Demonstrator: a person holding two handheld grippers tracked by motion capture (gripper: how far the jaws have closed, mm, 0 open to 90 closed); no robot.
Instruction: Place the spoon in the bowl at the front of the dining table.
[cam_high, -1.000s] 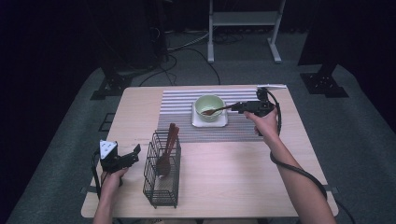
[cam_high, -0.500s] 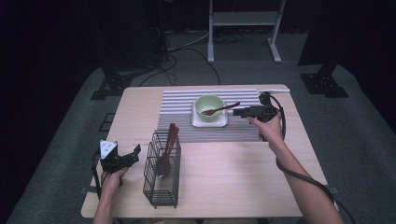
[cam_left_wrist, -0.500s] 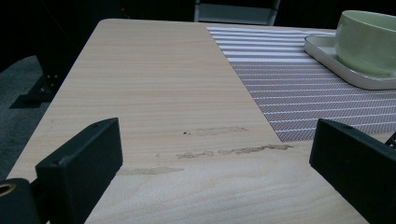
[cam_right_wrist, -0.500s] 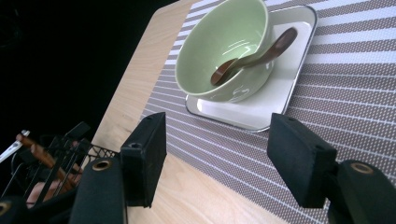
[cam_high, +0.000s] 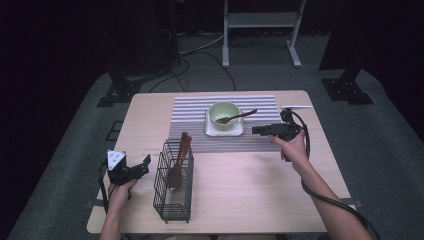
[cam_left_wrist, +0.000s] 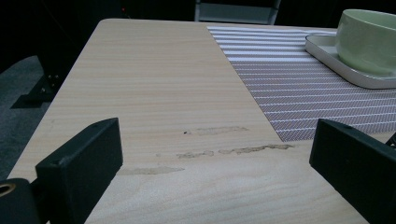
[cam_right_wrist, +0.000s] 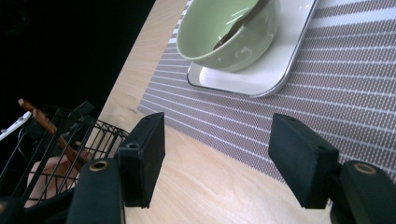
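At the mat's right edge, the right gripper (cam_high: 257, 130) has just been opening, jaws wide and empty; the spoon (cam_high: 236, 117) rests in the bowl (cam_high: 223, 113) at its 10 o'clock. Left gripper (cam_high: 145, 162), gaping, sits at the basket's (cam_high: 172, 189) 9 o'clock, bare table (cam_left_wrist: 154, 84) ahead.

A dark studio lab: camera stand feet (cam_high: 116, 93), floor cables (cam_high: 200, 50), lone table (cam_high: 150, 107)

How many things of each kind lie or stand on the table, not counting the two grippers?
Striped placemat: 1
White tray: 1
Green bowl: 1
Wooden spoon in the bowl: 1
Black wire basket: 1
Wooden utensils in the basket: at least 2, exact number unclear
Total: at least 7
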